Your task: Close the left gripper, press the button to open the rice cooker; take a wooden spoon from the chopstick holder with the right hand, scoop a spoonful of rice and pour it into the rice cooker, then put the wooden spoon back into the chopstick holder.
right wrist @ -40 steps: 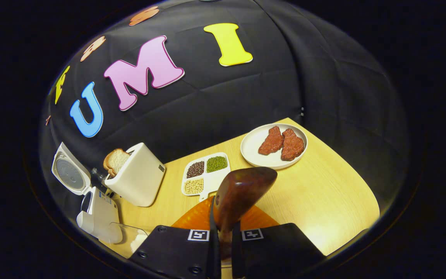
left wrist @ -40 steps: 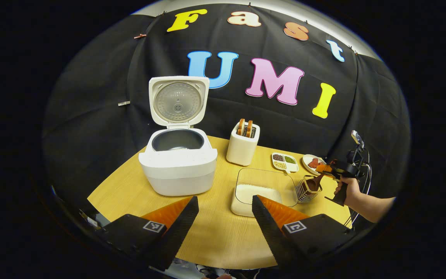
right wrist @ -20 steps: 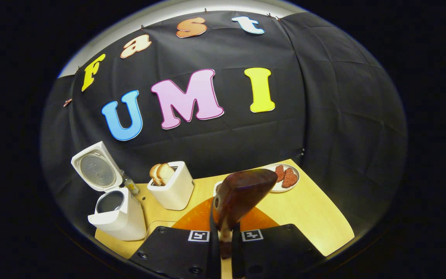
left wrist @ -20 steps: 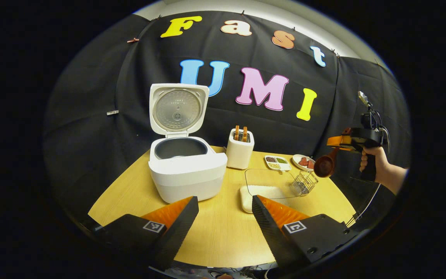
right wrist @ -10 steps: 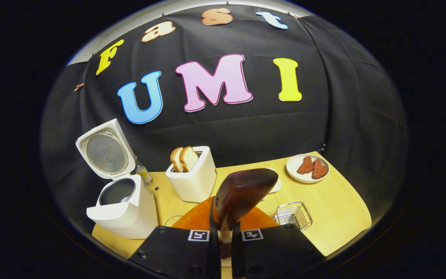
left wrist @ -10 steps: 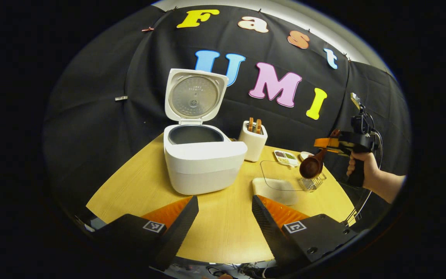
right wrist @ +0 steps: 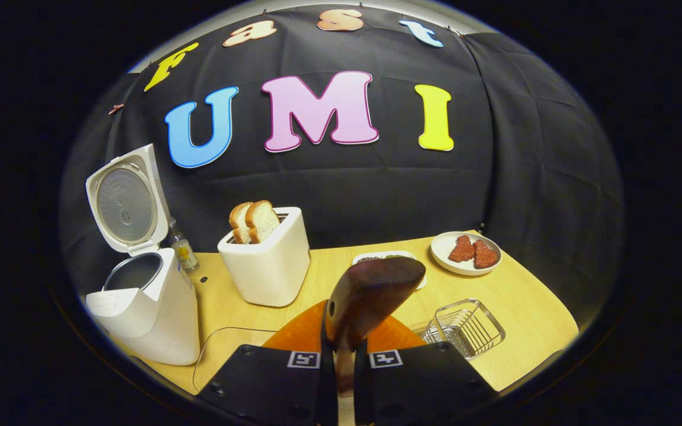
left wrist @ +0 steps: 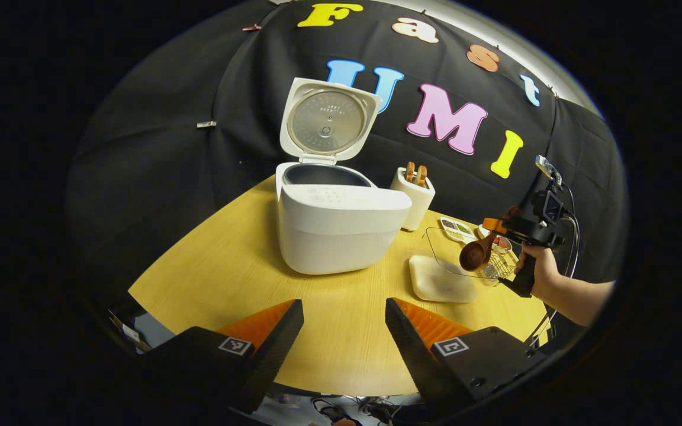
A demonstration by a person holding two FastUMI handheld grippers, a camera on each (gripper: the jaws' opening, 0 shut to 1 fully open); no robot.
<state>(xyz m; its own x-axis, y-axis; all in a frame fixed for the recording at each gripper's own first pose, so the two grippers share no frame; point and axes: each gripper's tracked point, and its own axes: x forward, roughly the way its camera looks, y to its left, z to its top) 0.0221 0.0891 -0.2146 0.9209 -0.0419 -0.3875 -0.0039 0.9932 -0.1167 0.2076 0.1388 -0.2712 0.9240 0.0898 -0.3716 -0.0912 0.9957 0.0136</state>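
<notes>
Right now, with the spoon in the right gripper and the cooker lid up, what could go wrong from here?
The right gripper pinches the wooden spoon low on its handle, so the bowl may twist or slip while digging into the rice.

The clear rice container sits close to the wire chopstick holder; a wide scooping stroke could knock the holder.

The rice cooker rim stands well above the container, so rice may spill on the table during the carry.
</notes>
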